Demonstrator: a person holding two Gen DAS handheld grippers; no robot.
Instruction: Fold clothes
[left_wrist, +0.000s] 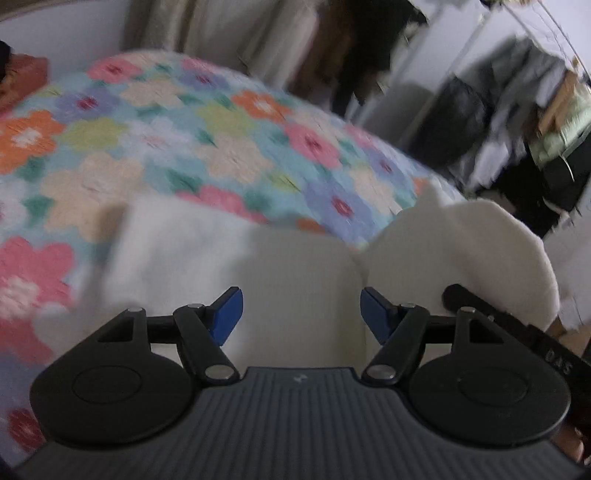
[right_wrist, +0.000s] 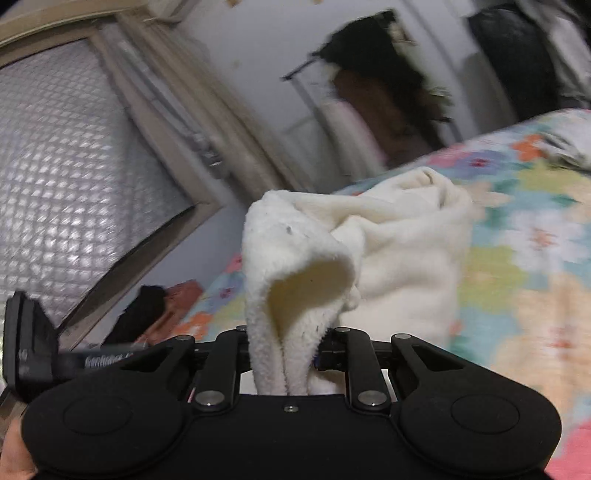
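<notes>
A white fleece garment lies on a flower-patterned bedspread. My left gripper hovers over it with its blue pads wide apart and nothing pinched between them. At the right of the left wrist view a lifted flap of the fleece rises beside the black body of the other gripper. In the right wrist view my right gripper is shut on a doubled fold of the garment. The fold stands up from the jaws, and the rest of the fleece trails onto the bedspread.
Beige curtains and a rack of hanging dark and grey clothes stand beyond the bed. A window with a quilted silver cover is at the left. An orange and black bundle lies at the bed's far side.
</notes>
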